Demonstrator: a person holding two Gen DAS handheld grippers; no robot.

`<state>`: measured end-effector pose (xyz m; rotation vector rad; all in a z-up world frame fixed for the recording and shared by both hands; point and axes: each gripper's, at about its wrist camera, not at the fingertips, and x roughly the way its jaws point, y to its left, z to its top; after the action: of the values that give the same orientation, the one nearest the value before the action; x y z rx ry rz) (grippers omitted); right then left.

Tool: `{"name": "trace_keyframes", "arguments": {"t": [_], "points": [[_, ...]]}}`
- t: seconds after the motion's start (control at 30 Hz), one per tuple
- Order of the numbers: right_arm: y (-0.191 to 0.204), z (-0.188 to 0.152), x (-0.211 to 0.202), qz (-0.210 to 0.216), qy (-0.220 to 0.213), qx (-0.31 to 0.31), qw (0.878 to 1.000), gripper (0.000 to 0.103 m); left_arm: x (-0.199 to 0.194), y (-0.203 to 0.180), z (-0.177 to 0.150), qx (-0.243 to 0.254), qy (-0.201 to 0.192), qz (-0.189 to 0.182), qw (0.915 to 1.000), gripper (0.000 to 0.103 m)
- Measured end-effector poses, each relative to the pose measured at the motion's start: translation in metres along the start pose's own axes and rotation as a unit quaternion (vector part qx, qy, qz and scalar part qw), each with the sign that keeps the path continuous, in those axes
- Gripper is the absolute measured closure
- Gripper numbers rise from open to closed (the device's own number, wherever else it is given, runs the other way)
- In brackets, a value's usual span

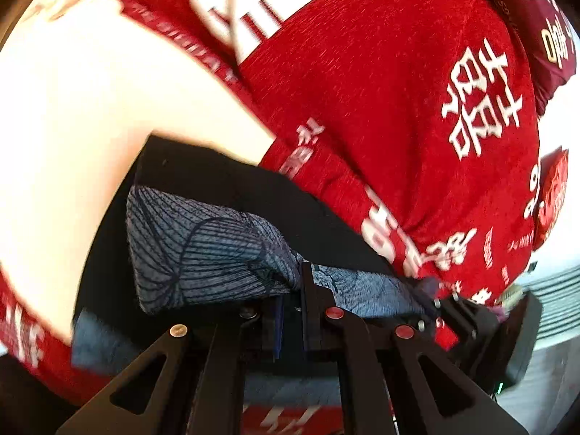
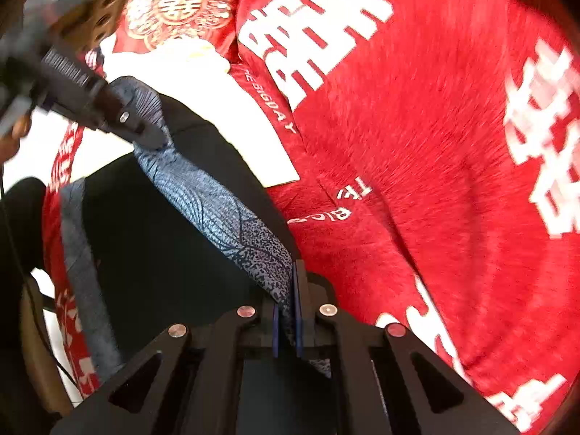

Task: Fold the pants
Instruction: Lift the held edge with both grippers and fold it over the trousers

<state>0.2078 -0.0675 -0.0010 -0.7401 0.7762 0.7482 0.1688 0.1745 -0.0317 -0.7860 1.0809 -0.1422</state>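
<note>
Over one red blanket (image 2: 417, 181), two grippers (image 2: 286, 311) (image 1: 290, 311) clamp one pants (image 2: 217, 195).

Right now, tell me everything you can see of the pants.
The pants are dark, nearly black fabric with a blue-grey band printed in fine dark lines. That band is stretched taut between the two tools: the right tool is shut on one end, the left tool on the other. The dark body hangs below, over a red bedcover with white lettering. The material looks thin and soft. The full length is not visible.

Left tongs (image 1: 290, 311) clamped on blue patterned pants (image 1: 203, 250), red printed bedding (image 1: 380, 108) behind, slightly blurred
</note>
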Motion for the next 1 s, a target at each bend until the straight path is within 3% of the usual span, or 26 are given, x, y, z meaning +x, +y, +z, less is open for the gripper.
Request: {"name": "trace_keyframes", "arguments": {"t": [0.13,0.23,0.37,0.73,0.9,1.0], "points": [[0.082,-0.029,-0.022,-0.050,0.012,-0.031,0.998,0.096,0.009,0.051,-0.041,-0.035,0.038,0.013,0.9986,0.094],[0.125,-0.049,-0.009,-0.039,0.039,-0.001,0.998,0.096,0.023,0.087,-0.059,-0.064,0.065,0.034,0.9953,0.094],[0.156,-0.065,0.012,-0.025,0.069,0.024,0.997,0.096,0.016,0.107,-0.067,-0.082,0.057,0.023,0.9947,0.094],[0.168,-0.067,0.003,-0.047,0.060,0.049,0.996,0.095,-0.012,0.101,-0.079,-0.049,0.045,0.067,0.9955,0.094],[0.174,-0.068,0.002,-0.056,0.060,0.063,0.995,0.095,-0.027,0.109,-0.080,-0.060,0.038,0.142,0.9873,0.094],[0.170,-0.067,0.003,-0.048,0.060,0.085,0.993,0.091,-0.048,0.108,-0.080,-0.059,0.005,0.142,0.9881,0.094]]}}
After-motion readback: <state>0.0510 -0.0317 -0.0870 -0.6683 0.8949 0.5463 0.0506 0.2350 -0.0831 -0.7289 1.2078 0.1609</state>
